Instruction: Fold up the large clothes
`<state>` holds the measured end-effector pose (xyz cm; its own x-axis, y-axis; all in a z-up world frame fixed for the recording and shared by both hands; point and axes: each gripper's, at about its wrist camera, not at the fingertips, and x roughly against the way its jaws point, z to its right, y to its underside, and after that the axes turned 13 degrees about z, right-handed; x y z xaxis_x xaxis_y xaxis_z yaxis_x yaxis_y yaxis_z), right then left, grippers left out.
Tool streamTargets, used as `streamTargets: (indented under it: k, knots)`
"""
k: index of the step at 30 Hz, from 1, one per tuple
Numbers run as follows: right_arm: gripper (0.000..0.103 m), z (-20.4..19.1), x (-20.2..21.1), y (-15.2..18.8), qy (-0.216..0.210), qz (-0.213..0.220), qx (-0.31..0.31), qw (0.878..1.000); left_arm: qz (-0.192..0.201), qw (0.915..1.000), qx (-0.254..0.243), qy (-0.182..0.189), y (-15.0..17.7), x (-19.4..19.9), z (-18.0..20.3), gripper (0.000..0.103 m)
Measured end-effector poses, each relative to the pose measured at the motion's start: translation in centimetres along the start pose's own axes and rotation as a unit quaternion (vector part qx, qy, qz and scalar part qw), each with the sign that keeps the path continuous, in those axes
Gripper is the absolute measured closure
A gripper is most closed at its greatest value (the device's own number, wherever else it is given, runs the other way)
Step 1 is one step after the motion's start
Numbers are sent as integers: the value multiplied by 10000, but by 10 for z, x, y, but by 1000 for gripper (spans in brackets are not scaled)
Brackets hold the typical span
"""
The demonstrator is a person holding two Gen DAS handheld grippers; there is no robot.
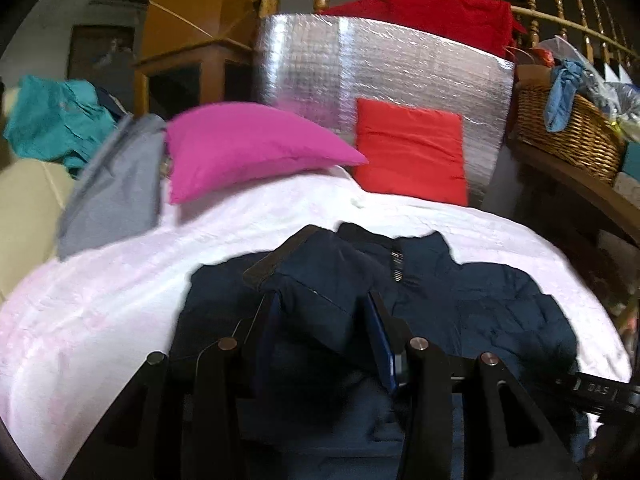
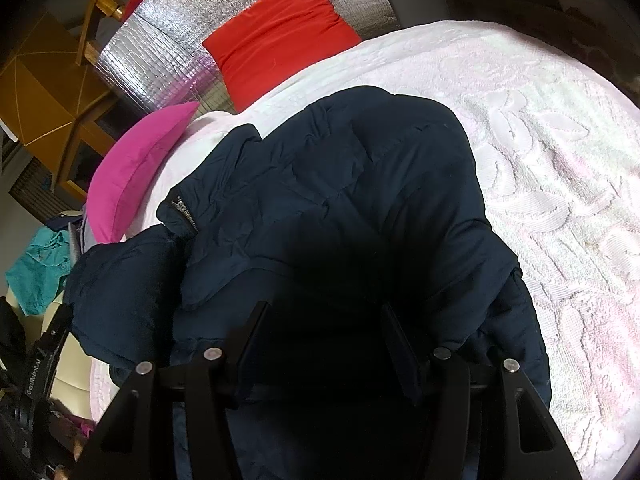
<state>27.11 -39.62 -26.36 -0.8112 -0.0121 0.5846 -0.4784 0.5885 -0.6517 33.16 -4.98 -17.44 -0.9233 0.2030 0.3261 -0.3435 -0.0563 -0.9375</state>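
A navy padded jacket [image 1: 500,312] lies on a white textured bedspread [image 1: 100,320], collar and zip toward the pillows. My left gripper [image 1: 320,304] is shut on a bunched fold of the jacket, a sleeve part, and holds it raised over the jacket's left side. In the right wrist view the jacket [image 2: 360,184] fills the middle of the bedspread [image 2: 560,160]. My right gripper [image 2: 324,320] hovers low over the jacket with dark fabric between its fingers; the area is in deep shadow and the grip is unclear.
A pink pillow [image 1: 248,144] and a red pillow [image 1: 408,152] lean on a silver foil panel [image 1: 360,68] at the bed's head. A grey garment [image 1: 112,196] and a teal one [image 1: 52,120] lie left. A wicker basket [image 1: 568,136] sits on a shelf right.
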Motion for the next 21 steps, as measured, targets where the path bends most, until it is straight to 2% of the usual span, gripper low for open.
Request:
streamTargets:
  k: [2, 5, 7, 9, 11, 12, 14, 17, 19, 21]
  knots:
    - [42, 1, 0, -1, -26, -3, -32, 10000, -194, 9991, 128, 368, 5, -9, 4, 58]
    - [42, 4, 2, -2, -96, -8, -108, 9999, -669, 9923, 217, 1019, 17, -28, 15, 58]
    - [42, 7, 3, -3, -151, -7, -170, 9997, -864, 9889, 216, 1193, 22, -34, 20, 58]
    - [42, 9, 6, -5, -227, 19, -293, 9993, -849, 9876, 325, 1279, 18, -33, 16, 58]
    - [42, 9, 10, -7, -277, 74, -347, 9990, -743, 9844, 584, 1483, 8, -26, 3, 51]
    - [42, 7, 14, -9, -297, 172, -307, 9989, -677, 9826, 712, 1578, 4, -21, -4, 38]
    - [42, 2, 20, -12, -360, 323, -173, 9987, -538, 9801, 904, 1686, -4, -13, -19, 26]
    - [33, -19, 34, -11, -640, 612, 260, 9957, -332, 9815, 975, 1613, -11, -4, -40, 26]
    - [28, -39, 40, -5, -867, 726, 681, 9913, -289, 9859, 1046, 1275, -15, -5, -61, 26]
    - [20, -61, 44, 4, -987, 793, 1204, 9846, -476, 9913, 1068, 598, -13, -15, -83, 26]
